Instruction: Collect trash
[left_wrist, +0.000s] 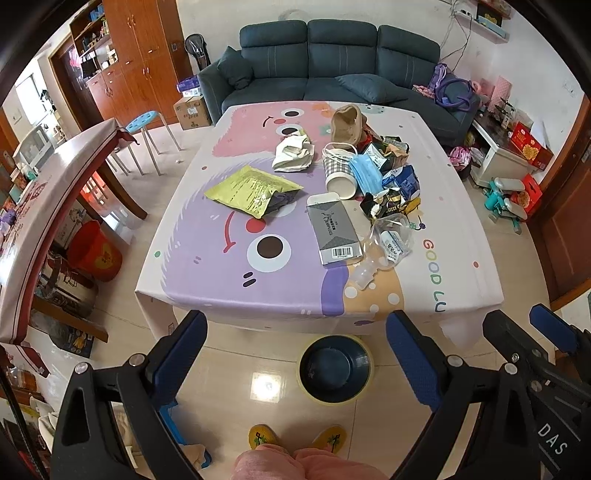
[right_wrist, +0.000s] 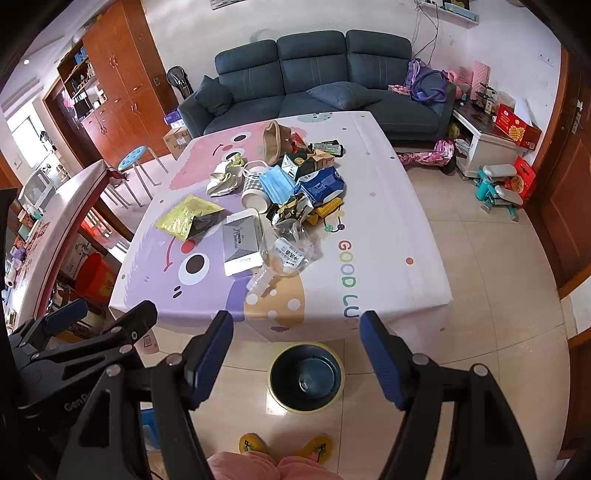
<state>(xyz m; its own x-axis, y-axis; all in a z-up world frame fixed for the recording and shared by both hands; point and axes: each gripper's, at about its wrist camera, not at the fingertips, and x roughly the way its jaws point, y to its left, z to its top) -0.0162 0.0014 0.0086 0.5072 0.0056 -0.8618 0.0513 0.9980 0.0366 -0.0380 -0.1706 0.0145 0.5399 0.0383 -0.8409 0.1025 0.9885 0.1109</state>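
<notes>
Trash lies on a table with a pastel cartoon cloth (left_wrist: 207, 236) (right_wrist: 388, 221): a yellow-green pouch (left_wrist: 251, 188) (right_wrist: 186, 216), a grey box (left_wrist: 334, 229) (right_wrist: 242, 242), a crushed clear bottle (left_wrist: 384, 243) (right_wrist: 284, 254), a checked paper cup (left_wrist: 338, 171) (right_wrist: 255, 192), a blue face mask (left_wrist: 365, 173) (right_wrist: 275, 184), crumpled white paper (left_wrist: 293, 153) (right_wrist: 223, 179) and several wrappers. A dark bin (left_wrist: 335, 369) (right_wrist: 306, 376) stands on the floor before the table. My left gripper (left_wrist: 295, 354) and right gripper (right_wrist: 295, 354) hover open above the floor, both holding nothing.
A blue sofa (left_wrist: 332, 55) (right_wrist: 314, 74) sits behind the table. At the left are a second table (left_wrist: 48, 192), a red bucket (left_wrist: 94, 251) and a blue stool (left_wrist: 142, 123). A person's knees and yellow slippers (left_wrist: 295, 437) show below. Boxes and toys clutter the floor on the right (right_wrist: 498, 188).
</notes>
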